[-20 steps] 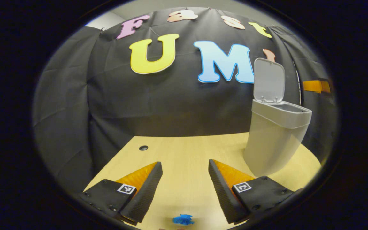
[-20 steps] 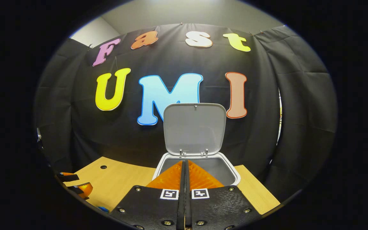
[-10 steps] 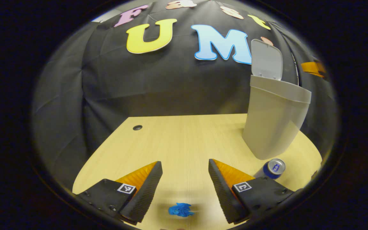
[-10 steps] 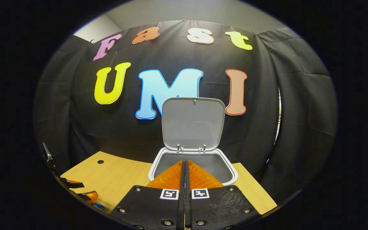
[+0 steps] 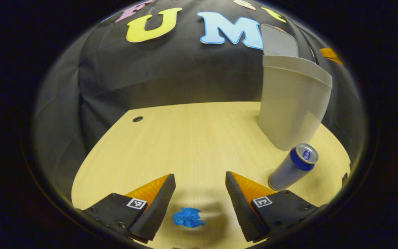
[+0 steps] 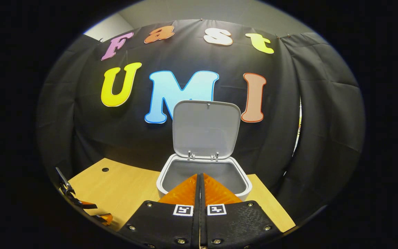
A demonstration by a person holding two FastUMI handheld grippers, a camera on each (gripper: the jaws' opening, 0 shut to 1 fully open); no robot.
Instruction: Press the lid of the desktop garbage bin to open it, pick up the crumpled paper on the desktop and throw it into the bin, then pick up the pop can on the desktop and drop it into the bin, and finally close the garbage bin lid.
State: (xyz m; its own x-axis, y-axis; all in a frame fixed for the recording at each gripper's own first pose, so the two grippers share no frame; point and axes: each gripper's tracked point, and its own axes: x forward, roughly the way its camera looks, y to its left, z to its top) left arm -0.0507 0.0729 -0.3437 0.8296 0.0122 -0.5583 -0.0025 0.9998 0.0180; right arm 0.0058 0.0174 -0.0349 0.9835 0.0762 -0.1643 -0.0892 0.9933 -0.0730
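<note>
Blue crumpled paper (image 5: pixel 187 218), one piece, lying on the desktop (image 5: pixel 192 138) between the spread fingers of the left gripper (image 5: pixel 199 202), nearer the left-hand finger, touching neither; left gripper wide open, holding nothing, low over the pale wood surface. Pop can (image 5: pixel 293 167), silver body with blue band at the top, standing on the desktop just beside the base of the garbage bin (image 5: pixel 290 103), to the right of the left gripper's right-hand finger. Garbage bin, grey plastic, tall and tapered, standing at the far right of the desktop; lid (image 5: pixel 279 41) raised. Small round hole (image 5: pixel 137 119) in the desktop, far left corner. Right gripper (image 6: pixel 199 188), fingers pressed together with nothing between them, poised above the near rim of the garbage bin (image 6: pixel 204 173); lid (image 6: pixel 206 128) standing upright on its rear hinges, interior visible. Left gripper (image 6: pixel 81 207) partly seen at the lower left edge of the right gripper view, over the desktop (image 6: pixel 123 186).
</note>
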